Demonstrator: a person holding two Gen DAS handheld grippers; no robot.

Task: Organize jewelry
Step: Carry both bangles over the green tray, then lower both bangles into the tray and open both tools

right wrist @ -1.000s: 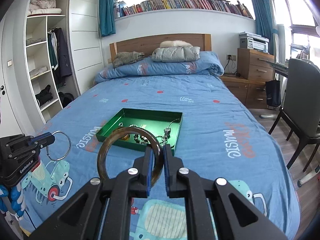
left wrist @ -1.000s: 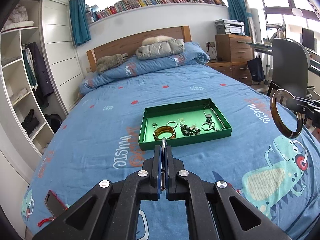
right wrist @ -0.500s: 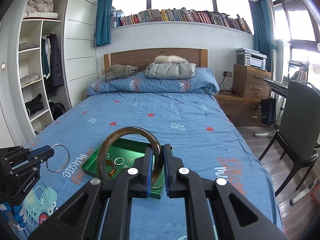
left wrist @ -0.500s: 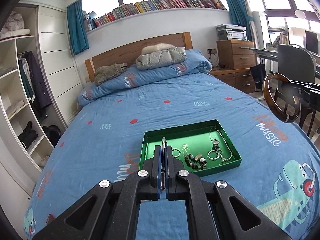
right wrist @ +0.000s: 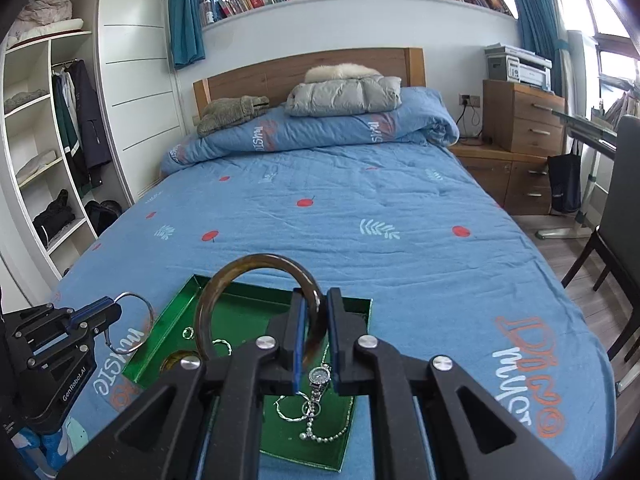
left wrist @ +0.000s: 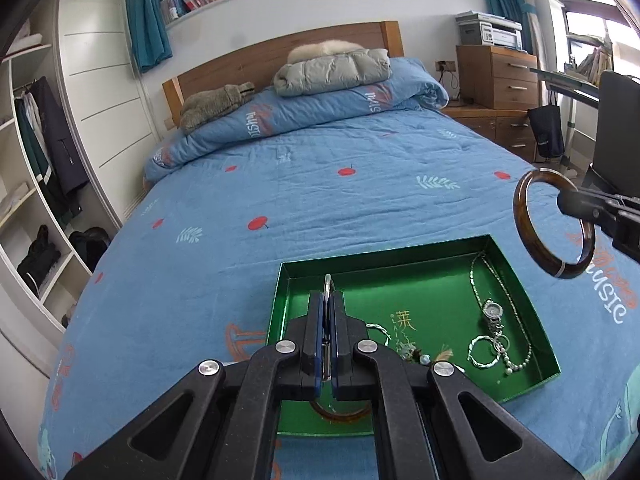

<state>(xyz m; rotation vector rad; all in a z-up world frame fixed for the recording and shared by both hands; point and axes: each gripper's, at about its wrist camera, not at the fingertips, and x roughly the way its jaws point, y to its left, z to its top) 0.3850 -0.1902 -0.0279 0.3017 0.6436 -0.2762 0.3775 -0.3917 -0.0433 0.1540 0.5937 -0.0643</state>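
A green tray (left wrist: 532,312) lies on the blue bed and holds a watch (left wrist: 491,312), chains, thin rings and an amber bangle (left wrist: 340,414). My left gripper (left wrist: 327,296) is shut on a thin silver ring (left wrist: 327,282), seen edge-on, above the tray's left part. From the right wrist view the silver ring (right wrist: 146,308) hangs left of the tray (right wrist: 172,312). My right gripper (right wrist: 312,300) is shut on a dark brown bangle (right wrist: 224,284) above the tray's right side; the brown bangle also shows in the left wrist view (left wrist: 532,236).
The blue quilt (left wrist: 320,200) spreads around the tray. A folded duvet and pillows (left wrist: 332,68) lie at the headboard. An open wardrobe (left wrist: 32,184) stands left; a wooden nightstand (right wrist: 524,128), desk and dark chair (right wrist: 620,216) stand right.
Both grippers have moved forward and lower over the green tray, which now sits closer under them. Each still holds its ring.
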